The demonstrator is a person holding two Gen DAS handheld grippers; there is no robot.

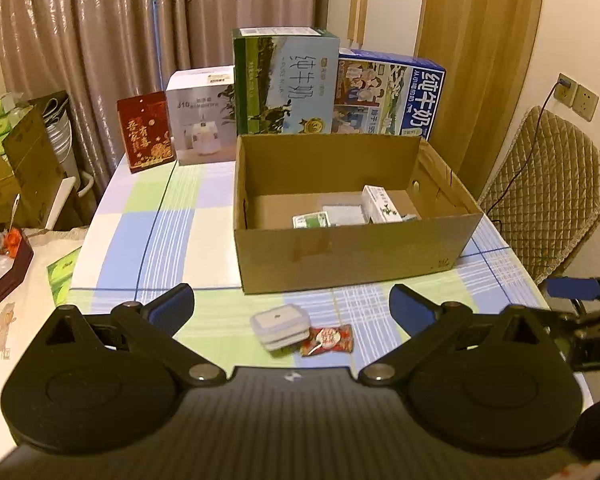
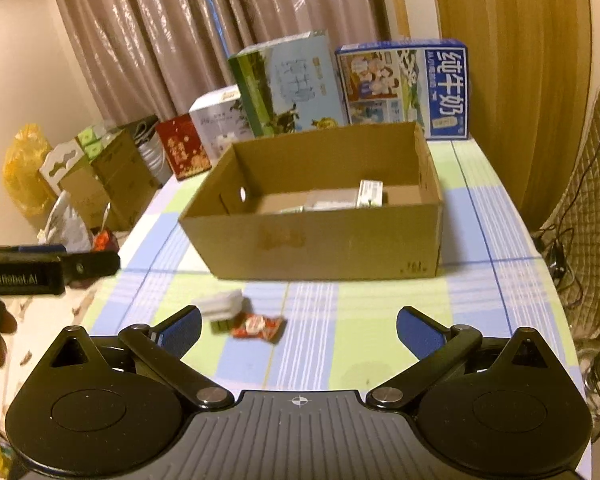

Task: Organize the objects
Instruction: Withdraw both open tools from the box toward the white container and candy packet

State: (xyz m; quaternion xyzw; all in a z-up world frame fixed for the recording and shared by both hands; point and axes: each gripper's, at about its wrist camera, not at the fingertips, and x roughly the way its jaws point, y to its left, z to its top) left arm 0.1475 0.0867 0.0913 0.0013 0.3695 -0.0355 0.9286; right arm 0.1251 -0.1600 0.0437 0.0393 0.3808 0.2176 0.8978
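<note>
An open cardboard box [image 1: 340,256] [image 2: 320,244] stands mid-table with a few small white and green packs [image 1: 380,204] [image 2: 370,194] on its floor. In front of it, on the checked cloth, lie a small clear lidded container [image 1: 281,325] [image 2: 220,305] and a red snack packet [image 1: 327,339] [image 2: 258,326] side by side. My left gripper [image 1: 292,308] hovers open just short of both items, nothing between its fingers. My right gripper [image 2: 298,330] is open too, with the packet near its left finger [image 2: 184,326]. Its tip [image 1: 572,288] shows at the left wrist view's right edge.
Along the table's far edge stand a red box [image 1: 146,132], a white box [image 1: 202,116], a green milk carton [image 1: 286,84] and a blue milk carton [image 1: 388,96]. A quilted chair [image 1: 548,196] is at the right; cartons and clutter [image 1: 16,168] sit left.
</note>
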